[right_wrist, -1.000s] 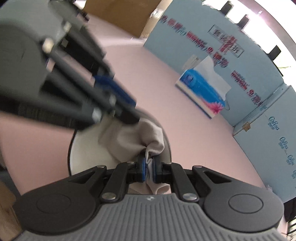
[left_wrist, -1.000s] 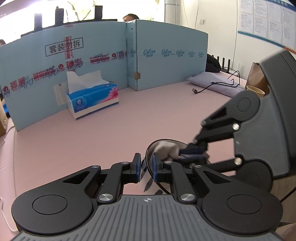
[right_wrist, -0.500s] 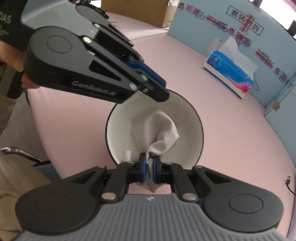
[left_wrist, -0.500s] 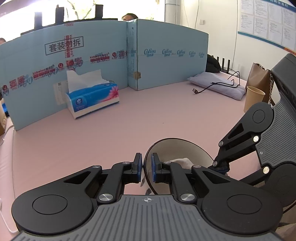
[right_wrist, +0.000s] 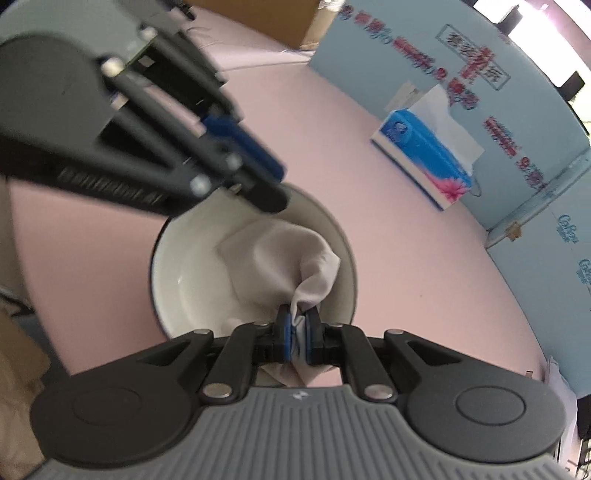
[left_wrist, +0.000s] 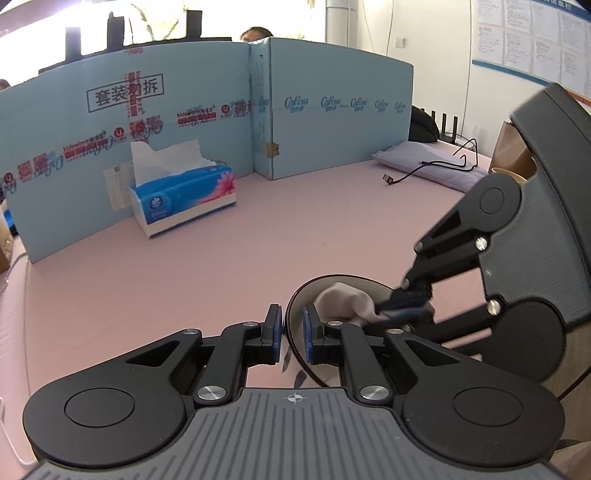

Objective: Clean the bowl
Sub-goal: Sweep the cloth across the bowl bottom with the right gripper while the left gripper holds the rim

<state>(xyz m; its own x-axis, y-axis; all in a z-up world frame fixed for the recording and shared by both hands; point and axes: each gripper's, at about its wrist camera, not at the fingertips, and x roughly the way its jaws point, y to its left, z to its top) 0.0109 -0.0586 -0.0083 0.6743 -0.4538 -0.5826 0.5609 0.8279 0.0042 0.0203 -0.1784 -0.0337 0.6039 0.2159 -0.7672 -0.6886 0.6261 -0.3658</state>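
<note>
A white bowl (right_wrist: 188,266) with a dark rim is held tilted above the pink table. My left gripper (left_wrist: 291,334) is shut on the bowl's rim (left_wrist: 290,325), one pad on each side of the wall. My right gripper (right_wrist: 298,334) is shut on a grey cloth (right_wrist: 280,258), which is bunched up inside the bowl against its inner wall. In the left wrist view the cloth (left_wrist: 343,302) shows inside the bowl with the right gripper (left_wrist: 402,310) coming in from the right. In the right wrist view the left gripper (right_wrist: 266,184) grips the bowl's far rim.
A blue tissue box (left_wrist: 184,194) stands at the back by a light blue cardboard screen (left_wrist: 332,122). A lilac cushion with a black cable (left_wrist: 432,166) and a paper cup (left_wrist: 511,175) are at the far right. A brown carton (right_wrist: 280,22) sits beyond the table.
The right gripper has swung the cloth across the inside of the bowl, from the near side toward the far wall. The left gripper keeps its hold on the rim.
</note>
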